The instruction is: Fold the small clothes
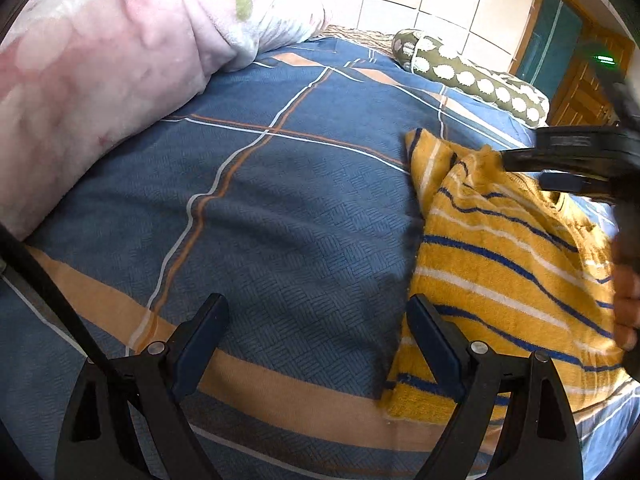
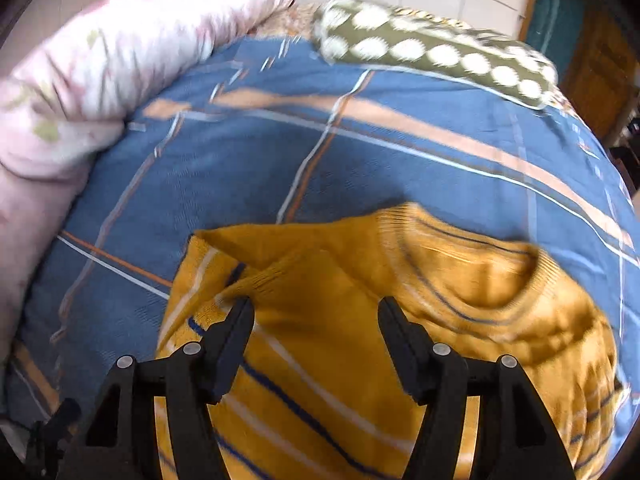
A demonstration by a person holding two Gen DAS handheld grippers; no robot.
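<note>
Far left: a pink quilt [image 1: 100,80], plush and lumpy with faint flower print, bunched in a long roll along the bed's edge, probably pushed aside to free a flat working patch.

Across the middle: a blue bedspread [image 1: 280,208] with a woven basket-weave texture, crossed by white and orange lines and a broad tan band, lying fairly smooth and serving as the folding surface.

Near, low in the left wrist view: the left tongs [image 1: 316,312], spread wide with nothing between the dark flat pads, hovering over bare bedspread just beside the left edge of the sweater, likely waiting to take that edge or its lower hem.

Right of centre: the yellow sweater [image 2: 320,360], the task's thing, lying on the bedspread at the near right part of the bed. Fuzzy knit, mustard yellow with thin navy and white stripes, ribbed round collar toward the far side, ribbed cuff on a sleeve laid inward over the chest. Partly folded, by the look of it, with more to do.

Above the sweater's chest: the right tongs [image 2: 316,312], fairly wide and gripping nothing, the left fingertip just beside the sleeve cuff, which suggests a sleeve just let go. Some blur in this view.

Far right: a long olive bolster [image 1: 472,76] with white round prints, lying along the far edge near tiled wall and wooden door.
</note>
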